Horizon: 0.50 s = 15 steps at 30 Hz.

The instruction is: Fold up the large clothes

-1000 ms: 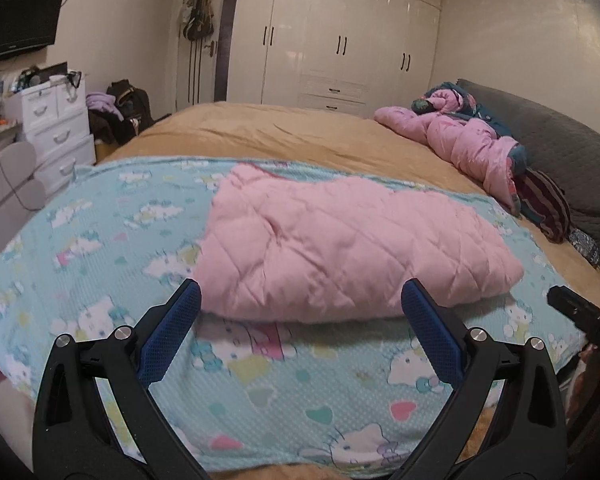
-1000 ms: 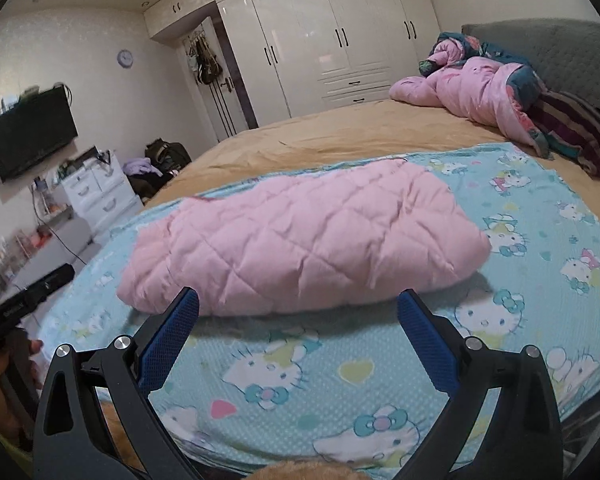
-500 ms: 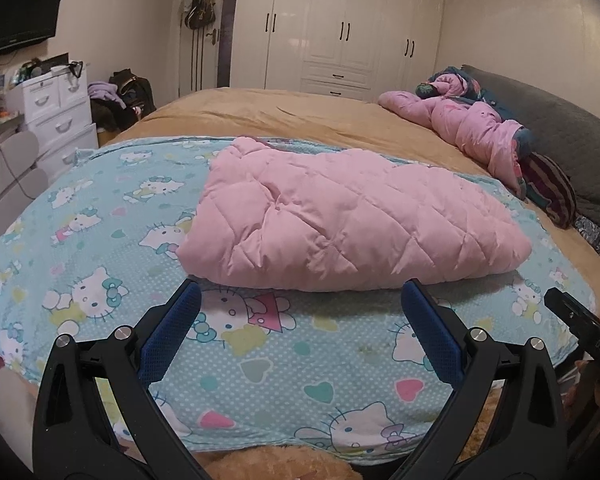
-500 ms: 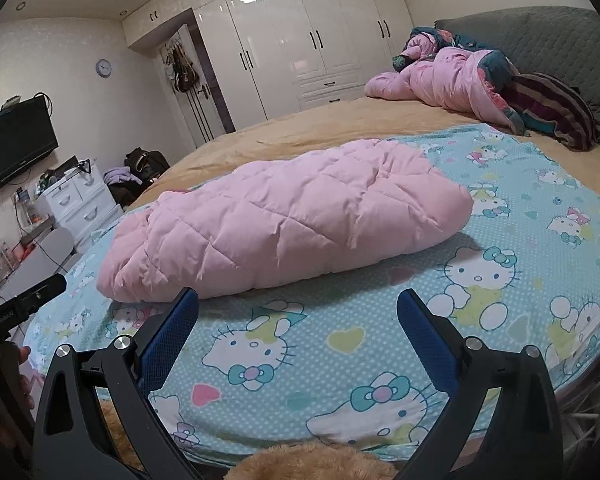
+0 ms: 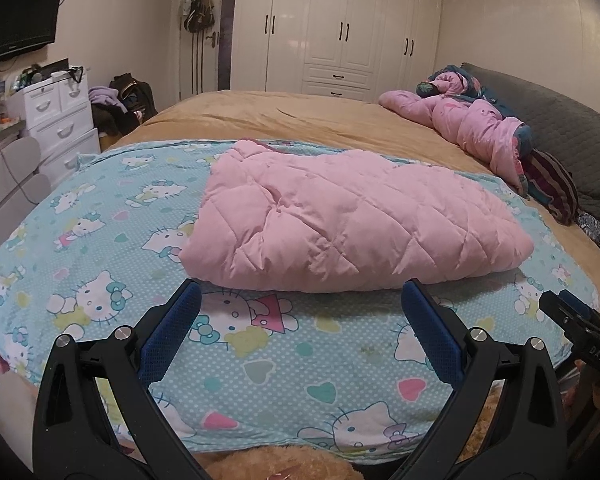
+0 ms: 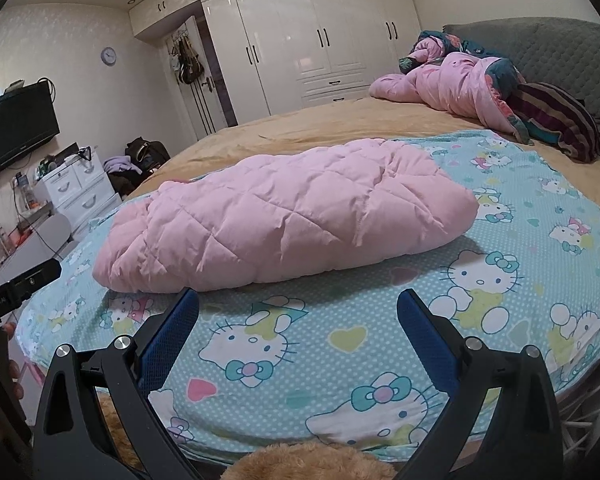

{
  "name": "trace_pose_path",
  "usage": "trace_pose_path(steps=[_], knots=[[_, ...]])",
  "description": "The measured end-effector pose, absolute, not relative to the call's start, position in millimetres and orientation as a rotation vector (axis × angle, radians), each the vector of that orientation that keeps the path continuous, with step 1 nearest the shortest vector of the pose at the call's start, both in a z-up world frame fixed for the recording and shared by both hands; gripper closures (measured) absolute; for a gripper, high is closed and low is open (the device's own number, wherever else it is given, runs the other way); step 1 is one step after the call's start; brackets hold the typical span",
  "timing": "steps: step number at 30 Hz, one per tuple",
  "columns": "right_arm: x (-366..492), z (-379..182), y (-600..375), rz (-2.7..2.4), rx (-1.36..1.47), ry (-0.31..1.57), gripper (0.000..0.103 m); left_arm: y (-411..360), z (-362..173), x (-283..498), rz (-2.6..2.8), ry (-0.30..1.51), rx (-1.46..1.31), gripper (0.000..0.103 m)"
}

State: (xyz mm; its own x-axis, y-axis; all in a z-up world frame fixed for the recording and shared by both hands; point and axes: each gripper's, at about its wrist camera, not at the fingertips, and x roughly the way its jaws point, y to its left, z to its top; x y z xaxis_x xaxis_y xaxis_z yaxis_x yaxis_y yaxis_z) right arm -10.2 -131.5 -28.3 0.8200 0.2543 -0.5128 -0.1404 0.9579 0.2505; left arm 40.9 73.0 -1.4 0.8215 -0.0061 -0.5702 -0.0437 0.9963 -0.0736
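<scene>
A pink quilted jacket (image 5: 348, 220) lies folded into a long bundle on a light blue cartoon-cat sheet (image 5: 100, 248) spread over the bed. It also shows in the right wrist view (image 6: 284, 216), on the same sheet (image 6: 520, 248). My left gripper (image 5: 300, 304) is open and empty, held back from the jacket's near edge above the sheet. My right gripper (image 6: 298, 312) is open and empty, also short of the jacket. Each gripper's body shows at the edge of the other's view.
A tan bedspread (image 5: 268, 116) covers the bed beyond the sheet. A pile of pink and dark clothes (image 5: 480, 128) lies by the grey headboard (image 5: 572, 132). White drawers (image 5: 60, 116), a wall TV (image 5: 16, 28) and white wardrobes (image 5: 340, 28) stand around.
Both grippers have pulled back and risen away from the folded jacket, so more of the sheet shows in front. Both jaws stay open; the jacket has not moved.
</scene>
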Motion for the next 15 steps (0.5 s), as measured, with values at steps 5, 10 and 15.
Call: trace_pose_path(steps=[5, 10, 15], knots=[[-9.7, -28.8, -130.8, 0.213, 0.206, 0.577, 0.004, 74.3, -1.2, 40.7, 0.027, 0.608, -0.086, 0.009], [-9.5, -28.8, -130.9, 0.214, 0.205, 0.578, 0.004, 76.7, -1.3, 40.4, 0.027, 0.608, -0.088, 0.009], [-9.5, -28.5, -130.7, 0.214, 0.205, 0.579, 0.004, 77.2, -1.1, 40.3, 0.030, 0.609, -0.085, 0.009]])
